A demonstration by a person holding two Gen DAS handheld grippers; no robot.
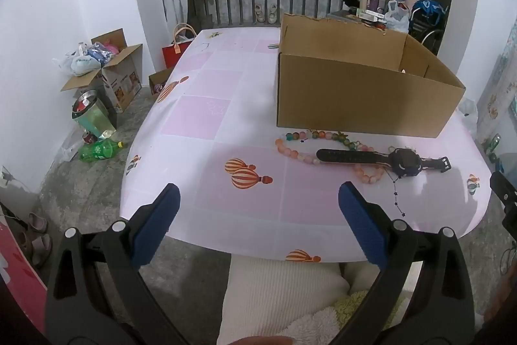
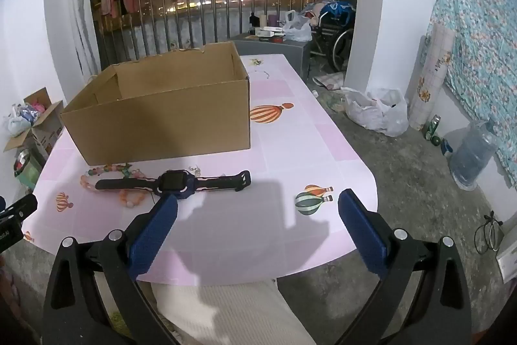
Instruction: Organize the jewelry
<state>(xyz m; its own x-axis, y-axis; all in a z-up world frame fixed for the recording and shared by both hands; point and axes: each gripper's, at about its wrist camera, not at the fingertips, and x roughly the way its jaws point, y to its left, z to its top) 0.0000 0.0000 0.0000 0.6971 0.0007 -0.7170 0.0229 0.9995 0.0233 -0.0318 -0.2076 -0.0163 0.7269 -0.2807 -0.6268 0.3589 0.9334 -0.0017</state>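
- A table (image 1: 206, 118) under a pink-checked cloth printed with hot-air balloons stands before a railed balcony hung with clothes.
- The left tool (image 1: 258, 202) hovers over the near table edge, blue-padded jaws wide apart, gripping nothing.
- The right tool (image 2: 258, 206) is likewise spread wide and empty.
- Ahead of both lies a black wristwatch with a dark blue case (image 1: 384, 162) (image 2: 174, 181), strap across a pastel bead necklace (image 1: 297, 151) (image 2: 97, 175).
- Just beyond stands an open brown cardboard box (image 1: 355, 92) (image 2: 161, 122).

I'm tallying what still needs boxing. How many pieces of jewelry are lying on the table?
3 visible: a black watch in front of the cardboard box, a beaded necklace under its strap, and a thin star chain beside it. More may hide inside.
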